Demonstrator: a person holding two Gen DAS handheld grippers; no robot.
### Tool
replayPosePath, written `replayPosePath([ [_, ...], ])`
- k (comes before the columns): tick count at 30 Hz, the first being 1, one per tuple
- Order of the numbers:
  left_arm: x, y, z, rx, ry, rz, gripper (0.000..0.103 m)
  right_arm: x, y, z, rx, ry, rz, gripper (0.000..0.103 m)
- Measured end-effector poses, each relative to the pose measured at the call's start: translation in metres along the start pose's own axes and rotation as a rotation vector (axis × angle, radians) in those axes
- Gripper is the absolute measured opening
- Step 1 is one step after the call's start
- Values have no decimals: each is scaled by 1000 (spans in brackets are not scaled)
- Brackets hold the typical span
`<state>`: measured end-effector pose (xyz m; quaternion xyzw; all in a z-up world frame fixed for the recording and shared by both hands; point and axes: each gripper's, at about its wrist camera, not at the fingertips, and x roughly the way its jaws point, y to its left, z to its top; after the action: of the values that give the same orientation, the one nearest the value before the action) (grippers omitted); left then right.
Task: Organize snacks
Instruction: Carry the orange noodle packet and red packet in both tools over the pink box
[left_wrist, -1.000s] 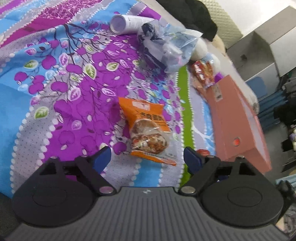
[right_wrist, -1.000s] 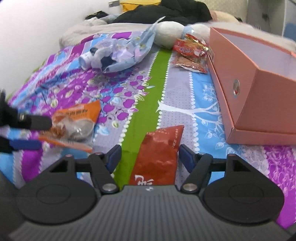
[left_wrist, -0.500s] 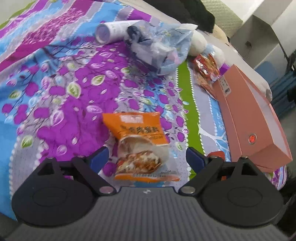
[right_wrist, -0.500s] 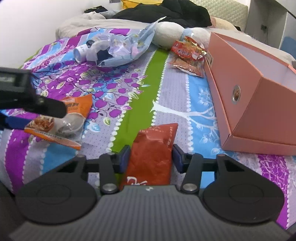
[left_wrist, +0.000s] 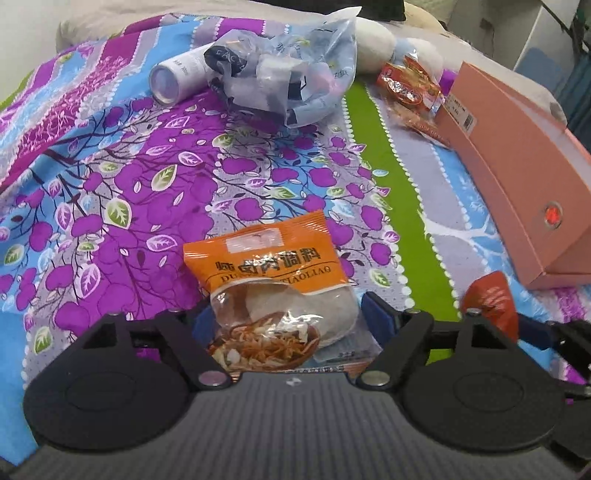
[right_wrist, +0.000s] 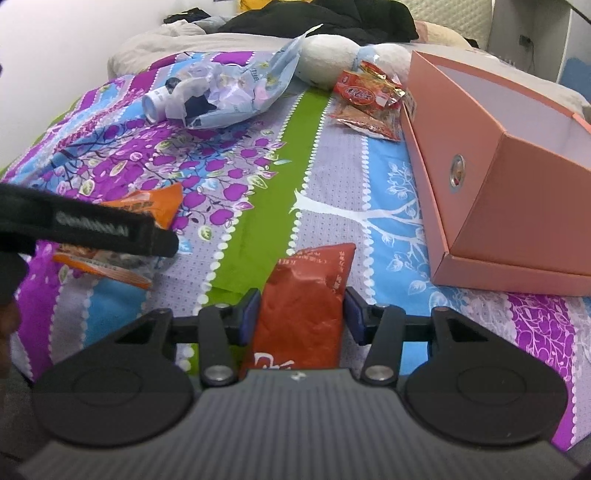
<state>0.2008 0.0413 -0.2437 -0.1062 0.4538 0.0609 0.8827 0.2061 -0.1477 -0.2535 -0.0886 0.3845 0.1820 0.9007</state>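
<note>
An orange seasoning packet (left_wrist: 266, 266) lies on the purple patterned bedspread (left_wrist: 110, 184). My left gripper (left_wrist: 286, 321) straddles its lower half, and the jaws are closing with a small gap still showing at the right pad. My right gripper (right_wrist: 301, 314) is shut on a red foil packet (right_wrist: 306, 284), its blue pads pressed on both edges. In the right wrist view a black left finger (right_wrist: 92, 225) crosses over the orange packet (right_wrist: 155, 203). An open pink cardboard box (right_wrist: 517, 206) stands to the right of both grippers.
A crumpled clear plastic bag (left_wrist: 288, 74) with a white tube (left_wrist: 177, 74) lies at the far side of the bed. Red snack packets (right_wrist: 365, 99) rest by the pink box's far end. A white plush toy (right_wrist: 332, 55) and dark clothes (right_wrist: 332, 18) lie beyond.
My left gripper moved down onto the orange packet and rolled, so the packet now sits between its jaws. My right gripper narrowed onto the red packet and has stayed there.
</note>
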Motion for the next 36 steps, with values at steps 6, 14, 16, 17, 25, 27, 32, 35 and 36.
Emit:
replayPosePath([
  [6, -6, 2, 0, -13, -5, -18, 76, -5, -3, 0, -10, 14, 2, 51],
  [14, -26, -4, 1, -12, -18, -62, 76, -18, -8, 9, 6, -9, -3, 51],
  [16, -33, -5, 4, -23, -25, -78, 76, -23, -8, 12, 3, -22, -5, 51],
  [17, -36, -6, 5, -25, -29, -84, 76, -25, -9, 14, 7, -30, -3, 51],
  [25, -69, -17, 25, -35, -69, -132, 76, -53, -23, 35, 82, -93, 31, 51],
  [27, -78, -20, 33, -35, -84, -145, 76, -61, -24, 42, 83, -110, 34, 51],
  [32, -105, -33, 55, -35, -132, -171, 76, -82, -35, 64, 120, -147, 56, 51],
  [35, -121, -45, 70, -32, -162, -198, 76, -94, -41, 77, 119, -175, 48, 51],
  [36, -126, -50, 75, -29, -171, -207, 76, -99, -44, 82, 116, -184, 42, 51],
])
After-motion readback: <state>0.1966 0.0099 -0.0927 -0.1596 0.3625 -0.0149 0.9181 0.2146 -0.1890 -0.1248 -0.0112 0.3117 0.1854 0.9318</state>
